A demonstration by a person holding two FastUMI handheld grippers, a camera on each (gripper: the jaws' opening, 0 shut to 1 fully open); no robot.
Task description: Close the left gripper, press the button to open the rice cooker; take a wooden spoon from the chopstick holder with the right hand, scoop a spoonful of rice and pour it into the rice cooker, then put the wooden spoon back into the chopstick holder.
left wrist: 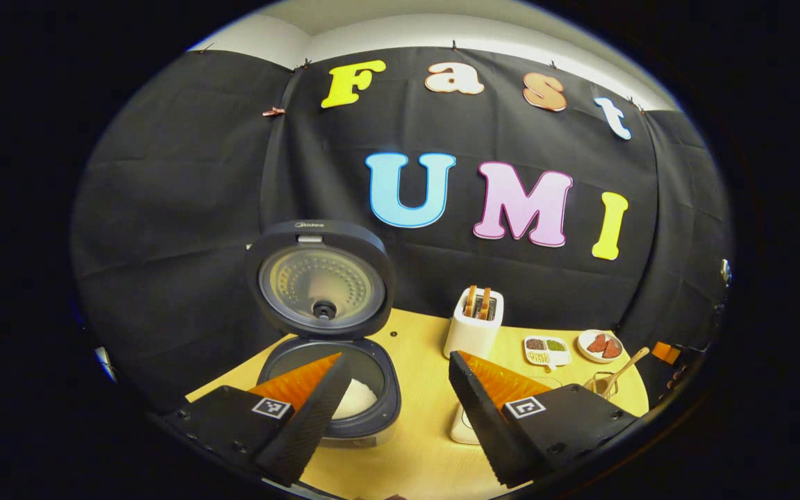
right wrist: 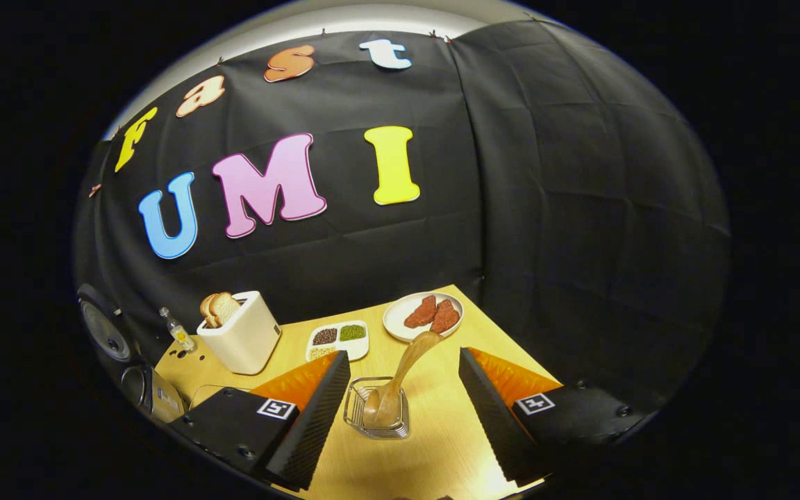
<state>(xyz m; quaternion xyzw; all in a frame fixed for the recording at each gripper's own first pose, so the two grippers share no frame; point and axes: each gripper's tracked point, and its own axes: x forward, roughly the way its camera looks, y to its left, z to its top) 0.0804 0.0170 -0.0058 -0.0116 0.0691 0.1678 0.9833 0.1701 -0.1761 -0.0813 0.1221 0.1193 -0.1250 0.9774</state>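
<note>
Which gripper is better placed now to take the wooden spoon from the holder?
The right gripper. It is open, and the wooden spoon stands in the holder directly between its fingers. The left gripper faces the open rice cooker instead.

The wooden table [right wrist: 442,444] bears the rice cooker [left wrist: 344,389], toaster [right wrist: 240,340], chopstick holder [right wrist: 378,417] and plates [right wrist: 400,316].

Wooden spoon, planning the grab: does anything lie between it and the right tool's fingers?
No. In the right gripper view the wooden spoon stands in the chopstick holder, bare table between the open right tool.
</note>
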